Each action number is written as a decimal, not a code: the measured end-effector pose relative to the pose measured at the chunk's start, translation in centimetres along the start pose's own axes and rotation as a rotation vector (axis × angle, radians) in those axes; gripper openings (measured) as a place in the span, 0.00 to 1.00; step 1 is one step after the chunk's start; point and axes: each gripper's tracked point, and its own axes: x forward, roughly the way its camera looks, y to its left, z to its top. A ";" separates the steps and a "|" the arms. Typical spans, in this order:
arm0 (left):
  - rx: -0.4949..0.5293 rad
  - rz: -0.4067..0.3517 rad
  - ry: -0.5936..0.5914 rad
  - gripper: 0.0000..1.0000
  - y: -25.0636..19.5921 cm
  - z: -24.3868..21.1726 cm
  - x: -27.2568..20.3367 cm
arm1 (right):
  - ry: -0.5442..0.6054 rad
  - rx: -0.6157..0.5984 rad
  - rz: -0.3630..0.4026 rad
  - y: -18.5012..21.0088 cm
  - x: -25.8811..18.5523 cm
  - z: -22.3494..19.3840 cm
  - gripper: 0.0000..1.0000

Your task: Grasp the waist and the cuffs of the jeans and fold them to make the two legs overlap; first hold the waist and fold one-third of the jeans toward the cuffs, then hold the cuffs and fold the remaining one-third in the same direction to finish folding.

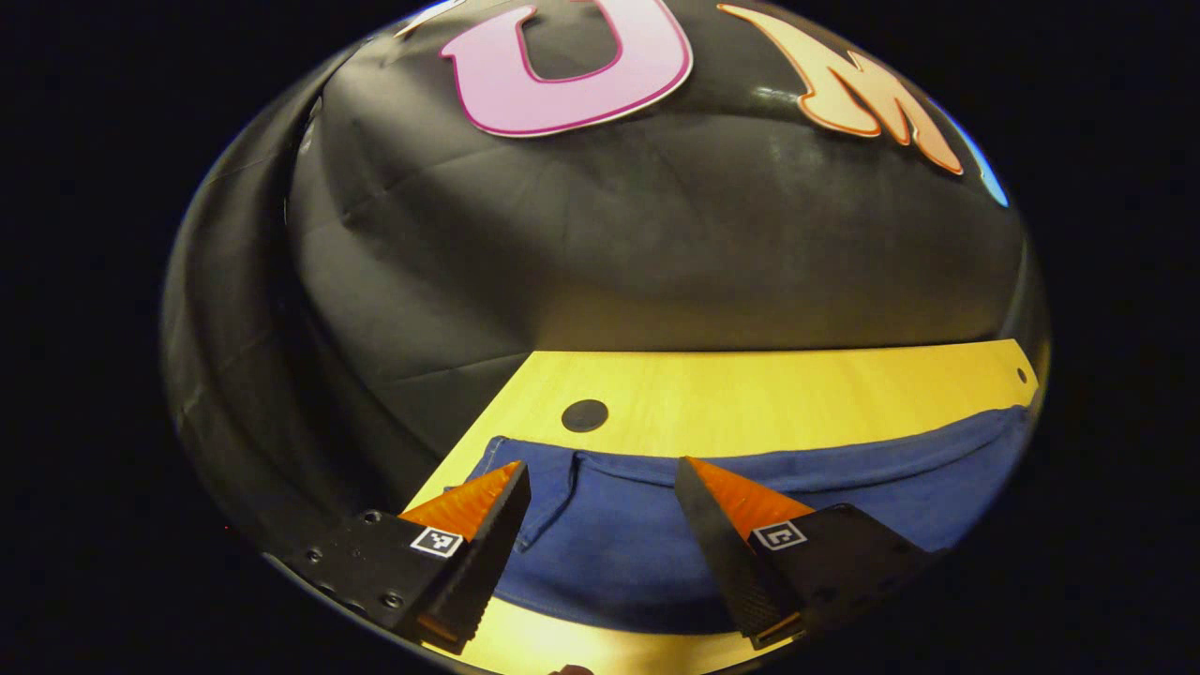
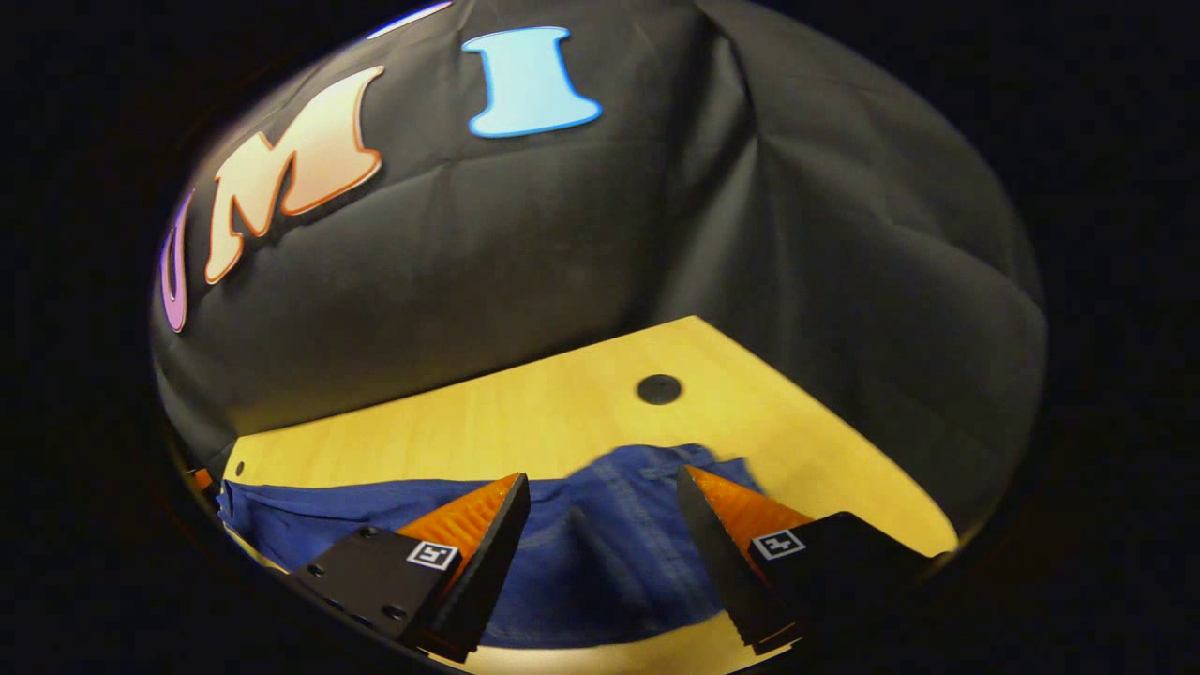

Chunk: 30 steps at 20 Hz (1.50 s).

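Note:
Blue jeans (image 1: 619, 544) lie flat along a light wooden table (image 1: 750, 394). In the left gripper view one end of the jeans, with a hem edge and a seam, sits under my left gripper (image 1: 600, 478), which hovers open above the cloth with nothing between its fingers. In the right gripper view the other end of the jeans (image 2: 609, 553), with stitched seams, lies beneath my right gripper (image 2: 600, 487). That gripper is open too, above the fabric. Whether the fingertips touch the cloth I cannot tell.
A round dark hole (image 1: 584, 414) marks the table beyond the jeans, and a similar hole (image 2: 659, 388) appears in the right gripper view. The black cloth wall (image 1: 656, 253) rises just behind the table's far edge. The table's corner (image 2: 694, 321) lies ahead of the right gripper.

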 end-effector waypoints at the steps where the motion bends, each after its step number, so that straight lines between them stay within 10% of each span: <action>1: -0.031 -0.023 -0.008 0.96 -1.1 0.1 -1.3 | 0.016 0.006 -0.015 -1.6 -0.5 -0.3 0.94; 23: -0.012 -0.087 0.041 1.00 -8.9 -3.6 -12.8 | 0.218 0.028 0.051 -7.5 0.7 -8.4 0.96; 27: -0.025 -0.090 0.048 0.96 -9.9 -4.0 -13.7 | 0.221 0.065 0.078 -6.5 1.0 -8.8 0.45; 30: -0.054 -0.091 0.055 1.00 -10.1 -4.3 -14.5 | 0.208 0.102 0.094 -6.4 0.9 -8.8 0.24</action>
